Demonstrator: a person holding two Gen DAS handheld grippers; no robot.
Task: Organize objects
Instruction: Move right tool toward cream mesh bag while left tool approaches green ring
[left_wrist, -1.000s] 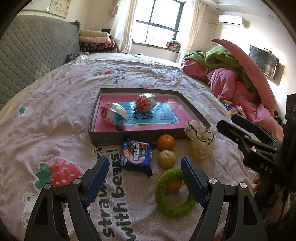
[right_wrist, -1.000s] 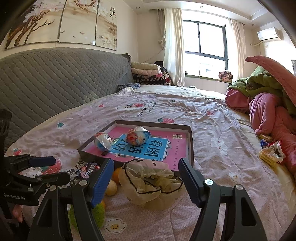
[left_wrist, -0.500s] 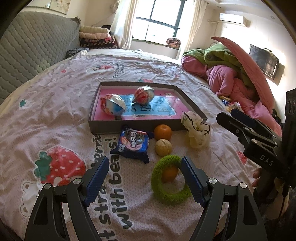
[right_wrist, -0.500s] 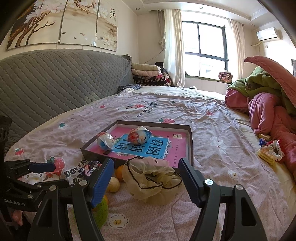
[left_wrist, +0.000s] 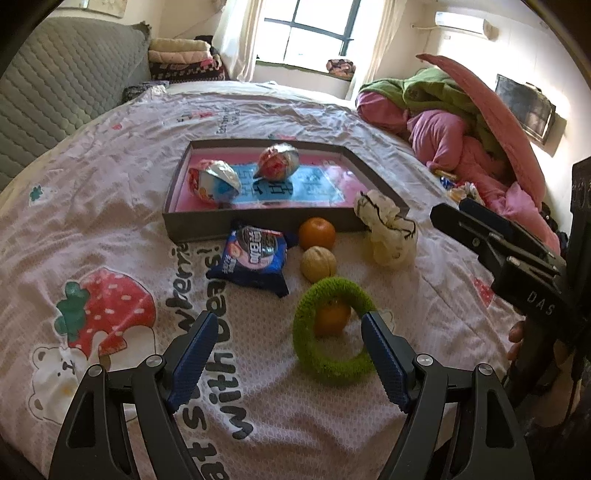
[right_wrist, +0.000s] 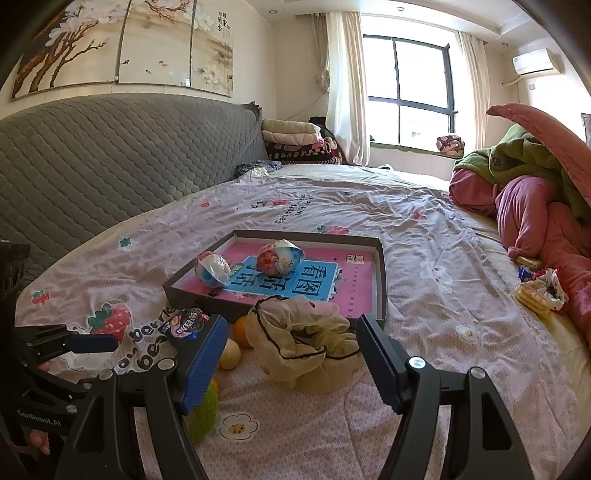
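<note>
Two tongs released, left (left_wrist: 286, 352) and right (right_wrist: 291, 356), grasping nothing | risk: ring (left_wrist: 332, 332) snags orange (left_wrist: 331, 317) | pouch (right_wrist: 301, 345) slumps, slips from pads

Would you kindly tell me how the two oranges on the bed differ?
The orange by the tray lies in the open beside the grey tray's front wall; the orange inside the fuzzy green ring sits encircled by that ring, nearer the left gripper. Both are round, orange and untouched.
</note>
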